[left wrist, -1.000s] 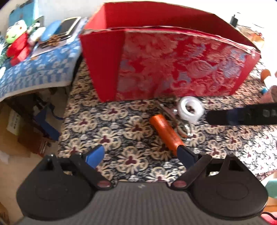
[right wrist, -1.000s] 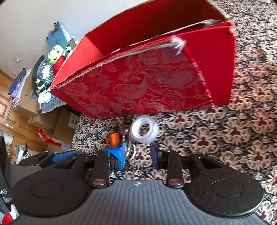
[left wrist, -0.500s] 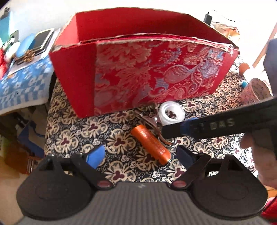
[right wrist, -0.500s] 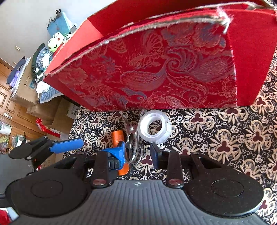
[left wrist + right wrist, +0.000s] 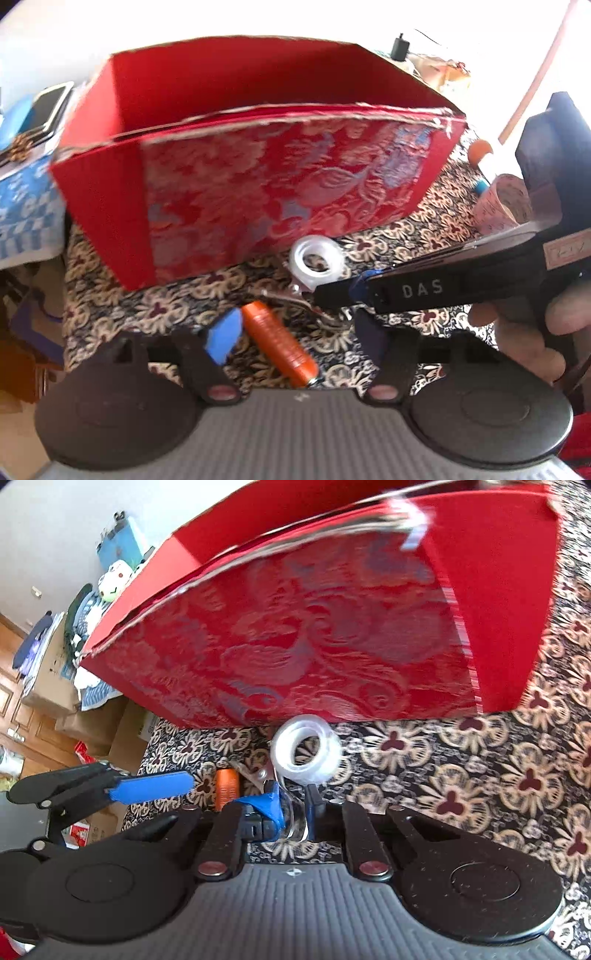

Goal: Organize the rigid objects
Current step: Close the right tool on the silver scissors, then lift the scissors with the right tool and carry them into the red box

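A red brocade-fronted box (image 5: 277, 192) stands open-topped on the flowered cloth. In front of it lie a clear tape roll (image 5: 316, 260), a shiny metal clip (image 5: 291, 293) and an orange tube (image 5: 279, 341). My left gripper (image 5: 297, 328) straddles the orange tube; its jaws are closing, the blue pad (image 5: 223, 336) close beside the tube and the other finger still apart from it. My right gripper (image 5: 293, 805) reaches in from the right and is shut on the metal clip (image 5: 295, 821), just short of the tape roll (image 5: 306, 749). The box (image 5: 314, 646) looms right behind.
A pink patterned cup (image 5: 502, 206) and an orange-capped item (image 5: 480, 151) stand at the right of the cloth. A person's hand (image 5: 524, 332) holds the right gripper. Left of the table are a blue checked cloth with a phone (image 5: 51, 107), plush toys (image 5: 114, 581) and cardboard boxes (image 5: 48, 686).
The right jaws have closed on the metal clip. The left jaws have narrowed around the orange tube, and the left view has rolled, with the box now tilted.
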The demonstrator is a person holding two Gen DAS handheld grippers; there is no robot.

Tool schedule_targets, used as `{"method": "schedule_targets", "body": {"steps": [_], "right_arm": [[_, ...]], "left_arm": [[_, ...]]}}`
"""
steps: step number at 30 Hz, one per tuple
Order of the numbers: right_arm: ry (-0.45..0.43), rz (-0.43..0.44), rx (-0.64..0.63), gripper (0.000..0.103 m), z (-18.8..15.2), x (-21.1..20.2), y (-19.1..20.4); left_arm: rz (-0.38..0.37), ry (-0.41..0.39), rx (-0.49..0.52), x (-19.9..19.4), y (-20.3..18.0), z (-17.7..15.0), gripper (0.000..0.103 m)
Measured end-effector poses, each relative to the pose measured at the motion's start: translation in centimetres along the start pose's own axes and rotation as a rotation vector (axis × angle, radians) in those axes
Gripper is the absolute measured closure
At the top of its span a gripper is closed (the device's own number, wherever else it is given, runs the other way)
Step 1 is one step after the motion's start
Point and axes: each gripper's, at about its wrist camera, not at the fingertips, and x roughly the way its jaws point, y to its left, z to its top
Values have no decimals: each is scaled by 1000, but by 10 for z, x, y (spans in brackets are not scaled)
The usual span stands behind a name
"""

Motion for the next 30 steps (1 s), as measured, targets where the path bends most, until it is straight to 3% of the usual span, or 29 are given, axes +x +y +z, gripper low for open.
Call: {"method": "schedule_targets", "body": {"steps": [9,11,14,20,22,30], "right_arm": [[18,27,73,103,-11,-18,-22],[27,46,106,103,-14,-21,-27],[65,82,122,103,-18,-21,-33],[47,107,170,102,-18,-26,-43],[41,111,158,102,-16,-27,-44],[72,134,89,100,-13,-13,-27]], "left_arm": [[-106,57,43,22,-23,6,45],[-150,74,46,24,-27,4,35],[-179,86,64,25,-35,0,30],[-176,109,29,29,-34,-4,25],[-176,113,9,26,-31,-8,18],[-158,119,-72,35,-32,-12,17]]}}
